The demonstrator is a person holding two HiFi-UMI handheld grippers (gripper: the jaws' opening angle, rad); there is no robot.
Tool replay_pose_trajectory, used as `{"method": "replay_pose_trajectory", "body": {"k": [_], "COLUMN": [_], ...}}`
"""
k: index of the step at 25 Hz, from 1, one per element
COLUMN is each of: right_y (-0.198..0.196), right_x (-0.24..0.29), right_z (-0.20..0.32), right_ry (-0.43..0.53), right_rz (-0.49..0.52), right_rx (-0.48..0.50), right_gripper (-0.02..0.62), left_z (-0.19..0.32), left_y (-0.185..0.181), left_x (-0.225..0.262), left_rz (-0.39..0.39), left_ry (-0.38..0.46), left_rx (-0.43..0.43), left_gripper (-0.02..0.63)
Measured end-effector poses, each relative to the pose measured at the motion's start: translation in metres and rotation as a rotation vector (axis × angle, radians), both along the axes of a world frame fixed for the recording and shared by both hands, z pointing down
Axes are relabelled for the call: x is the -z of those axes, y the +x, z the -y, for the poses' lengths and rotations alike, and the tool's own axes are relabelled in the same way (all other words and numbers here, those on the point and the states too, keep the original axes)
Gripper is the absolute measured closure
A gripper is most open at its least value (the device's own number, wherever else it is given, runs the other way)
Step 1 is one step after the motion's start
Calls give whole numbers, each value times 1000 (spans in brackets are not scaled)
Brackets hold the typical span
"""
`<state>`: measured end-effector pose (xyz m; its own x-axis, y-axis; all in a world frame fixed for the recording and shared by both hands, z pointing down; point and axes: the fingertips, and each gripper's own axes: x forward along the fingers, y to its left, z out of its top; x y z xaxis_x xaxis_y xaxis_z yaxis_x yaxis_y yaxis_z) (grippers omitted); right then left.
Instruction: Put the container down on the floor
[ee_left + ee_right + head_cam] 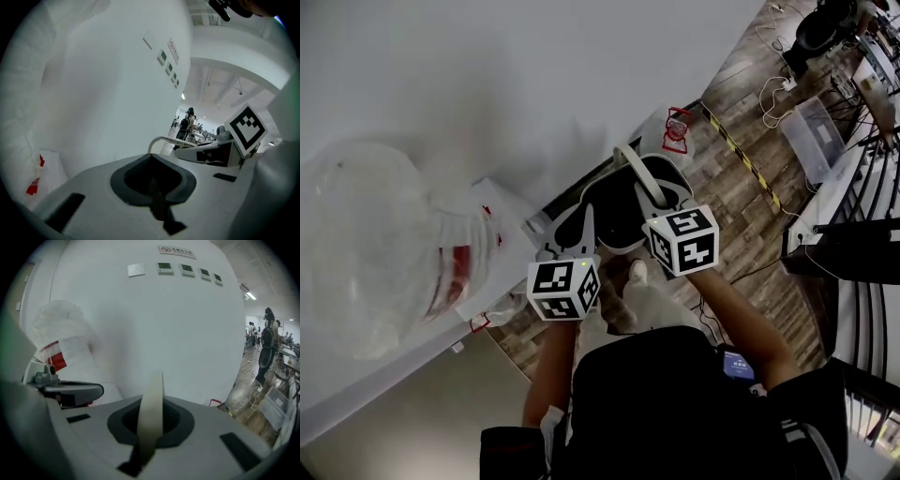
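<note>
Right gripper (149, 427) is held up in front of a white wall (154, 324), its jaws pinched on a pale, flat handle (152, 394) that rises upright between them and arcs forward past the tips. The container's body is not visible in any view; only this handle shows. Left gripper (152, 187) is just beside the right one, jaws pressed together on nothing. Wooden floor (741, 187) lies far below.

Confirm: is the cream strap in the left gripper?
No: the cream strap sits clamped between the right gripper's jaws in the right gripper view.
</note>
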<state>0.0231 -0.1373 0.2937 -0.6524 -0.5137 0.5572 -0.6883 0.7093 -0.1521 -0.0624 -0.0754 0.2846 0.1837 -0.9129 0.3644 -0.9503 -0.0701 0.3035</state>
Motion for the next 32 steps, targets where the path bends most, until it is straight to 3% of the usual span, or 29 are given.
{"method": "replay_pose_trajectory", "body": {"k": [10,25,32], "right_y": [-10,-10,-6], "right_x": [-35,-72,-84], "right_z": [6,18,20], "right_ry": [-41,-124,-147], "right_rz": [-32,-32,-35], "right_rx": [88,196,204], "right_gripper": [566,566,566], "left_z": [0,5,0], "left_y": [1,5,12], "left_x": [-42,-75,-86], "left_rz": [2,-29,-21], "left_ry": [-86,-140,-160], "left_rx": [73,228,235], "left_gripper": [591,591,591]}}
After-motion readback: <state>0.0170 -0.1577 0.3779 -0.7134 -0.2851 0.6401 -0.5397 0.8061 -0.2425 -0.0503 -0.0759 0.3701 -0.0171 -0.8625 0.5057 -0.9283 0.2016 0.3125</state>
